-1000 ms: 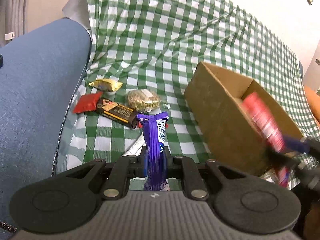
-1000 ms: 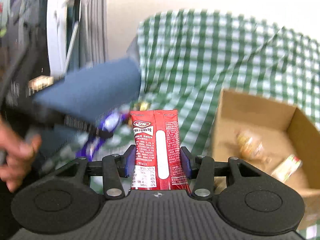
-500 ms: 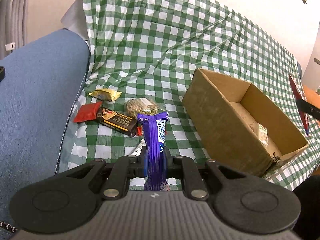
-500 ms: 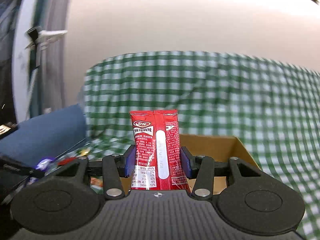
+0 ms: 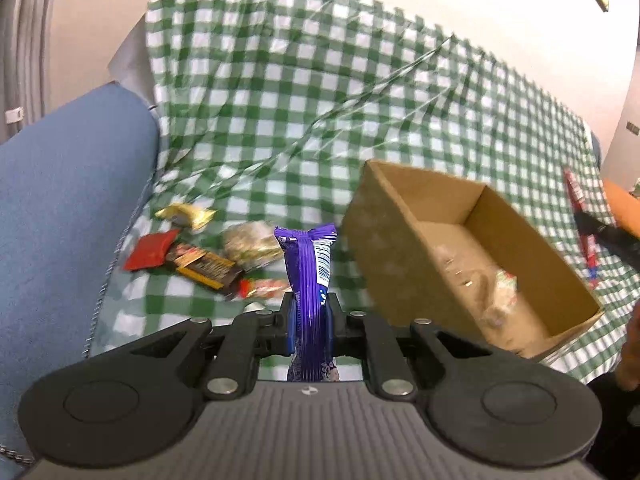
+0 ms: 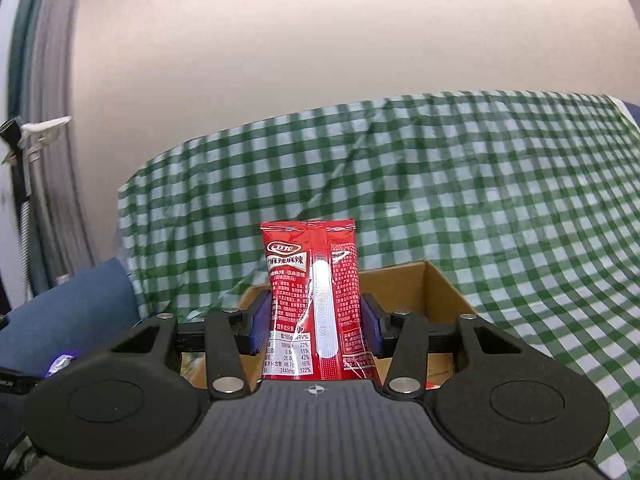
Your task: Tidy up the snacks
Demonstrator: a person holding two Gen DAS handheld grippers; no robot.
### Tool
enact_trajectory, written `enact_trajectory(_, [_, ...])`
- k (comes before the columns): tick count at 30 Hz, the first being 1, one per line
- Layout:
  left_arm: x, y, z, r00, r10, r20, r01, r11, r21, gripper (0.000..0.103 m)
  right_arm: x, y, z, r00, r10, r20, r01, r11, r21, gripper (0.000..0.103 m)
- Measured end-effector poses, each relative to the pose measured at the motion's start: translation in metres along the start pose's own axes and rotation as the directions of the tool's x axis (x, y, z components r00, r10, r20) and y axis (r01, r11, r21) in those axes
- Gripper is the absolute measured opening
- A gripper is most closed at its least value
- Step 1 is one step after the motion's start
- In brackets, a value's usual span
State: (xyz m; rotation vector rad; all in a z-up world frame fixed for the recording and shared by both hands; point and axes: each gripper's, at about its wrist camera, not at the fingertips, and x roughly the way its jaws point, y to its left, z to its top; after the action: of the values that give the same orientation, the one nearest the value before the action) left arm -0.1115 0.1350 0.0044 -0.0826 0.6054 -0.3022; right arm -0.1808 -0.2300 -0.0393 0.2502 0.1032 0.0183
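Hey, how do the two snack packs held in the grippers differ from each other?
The purple snack pack in the left gripper is narrow and bunched into lengthwise folds; the red snack pack in the right gripper is broader and flat-faced. The purple one shows a small white label patch, the red one dense white print and a white stripe. Both stand upright, clamped between jaws.

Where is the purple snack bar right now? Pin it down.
In the left wrist view the purple snack bar stands upright, clamped in the left gripper, between the loose snack pile and the cardboard box.
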Motion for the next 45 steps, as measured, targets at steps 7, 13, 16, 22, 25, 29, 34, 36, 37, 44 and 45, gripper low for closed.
enact_trajectory(7, [-0.005, -0.055, 0.03, 0.997, -0.062, 0.052, 0.061, 0.998, 0.013, 0.015, 0.008, -0.021, -0.001, 0.997, -0.08, -0.024, 0.081, 0.994, 0.077, 0.048])
enact_trajectory(13, [-0.004, -0.103, 0.053, 0.99, -0.115, 0.084, 0.112, 0.993, 0.042, 0.015, 0.022, -0.022, -0.004, 0.987, -0.137, -0.082, 0.142, 0.988, 0.061, 0.048])
enact_trajectory(16, [-0.001, -0.127, 0.061, 0.987, -0.138, 0.088, 0.132, 0.989, 0.07, 0.015, 0.024, -0.021, -0.005, 0.984, -0.151, -0.096, 0.157, 0.986, 0.05, 0.048])
enact_trajectory(22, [0.006, -0.163, 0.071, 0.981, -0.172, 0.095, 0.162, 0.981, 0.106, 0.015, 0.023, -0.022, -0.005, 0.983, -0.151, -0.102, 0.157, 0.986, 0.054, 0.048])
enact_trajectory(25, [0.009, -0.175, 0.074, 0.979, -0.181, 0.099, 0.169, 0.979, 0.115, 0.015, 0.023, -0.021, -0.004, 0.984, -0.147, -0.102, 0.153, 0.987, 0.053, 0.048])
enact_trajectory(29, [0.013, -0.186, 0.077, 0.978, -0.187, 0.098, 0.174, 0.977, 0.126, 0.015, 0.022, -0.022, -0.004, 0.985, -0.139, -0.102, 0.146, 0.988, 0.057, 0.048])
enact_trajectory(34, [0.016, -0.195, 0.079, 0.978, -0.188, 0.094, 0.175, 0.975, 0.136, 0.015, 0.02, -0.024, -0.003, 0.986, -0.133, -0.103, 0.14, 0.988, 0.067, 0.048])
enact_trajectory(36, [0.016, -0.196, 0.079, 0.977, -0.189, 0.094, 0.175, 0.975, 0.138, 0.015, 0.02, -0.024, -0.003, 0.986, -0.13, -0.102, 0.137, 0.988, 0.067, 0.048])
enact_trajectory(37, [0.017, -0.197, 0.079, 0.977, -0.19, 0.094, 0.176, 0.974, 0.14, 0.015, 0.02, -0.024, -0.003, 0.986, -0.129, -0.102, 0.136, 0.988, 0.067, 0.048])
enact_trajectory(44, [0.019, -0.202, 0.078, 0.976, -0.195, 0.093, 0.181, 0.973, 0.147, 0.015, 0.019, -0.025, -0.003, 0.987, -0.124, -0.1, 0.132, 0.988, 0.076, 0.048])
enact_trajectory(45, [0.019, -0.201, 0.078, 0.976, -0.196, 0.091, 0.181, 0.972, 0.148, 0.015, 0.019, -0.025, -0.003, 0.987, -0.124, -0.1, 0.132, 0.988, 0.076, 0.048])
